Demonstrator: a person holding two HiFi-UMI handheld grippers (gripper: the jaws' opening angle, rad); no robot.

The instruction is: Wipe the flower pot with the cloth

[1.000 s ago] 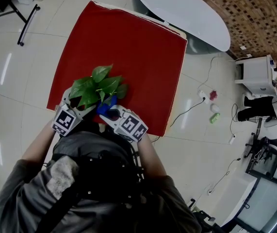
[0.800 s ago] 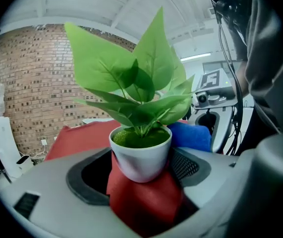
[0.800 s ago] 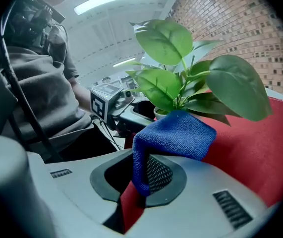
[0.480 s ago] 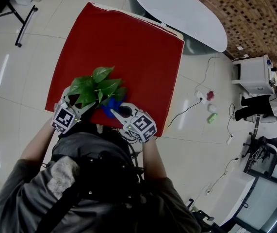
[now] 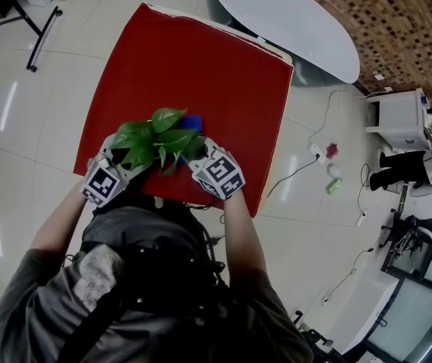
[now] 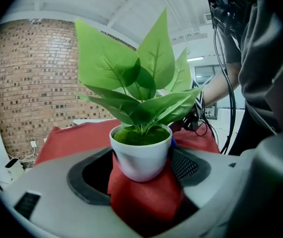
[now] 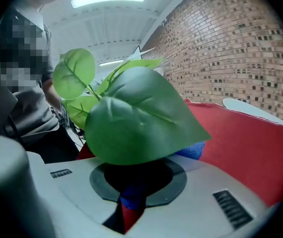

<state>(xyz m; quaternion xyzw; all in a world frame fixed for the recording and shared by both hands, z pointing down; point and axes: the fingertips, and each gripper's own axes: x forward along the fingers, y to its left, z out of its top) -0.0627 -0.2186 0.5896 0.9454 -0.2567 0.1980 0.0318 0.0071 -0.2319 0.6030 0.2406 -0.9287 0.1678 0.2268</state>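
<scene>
Cloth (image 5: 191,121) shifted to pot (image 6: 141,155) far side, probably touching.

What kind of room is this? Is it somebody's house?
Probably a lab or office workroom, not a house: a brick wall, a shiny tiled floor with loose cables, and a white oval table.

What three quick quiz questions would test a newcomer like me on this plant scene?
1. True or false: the left gripper grips the cloth.
2. The table cover is: A red, B green, C white?
3. What sits between the jaws of the right gripper?
Key: 1 false, it grips the white flower pot; 2 A; 3 the blue cloth.
</scene>
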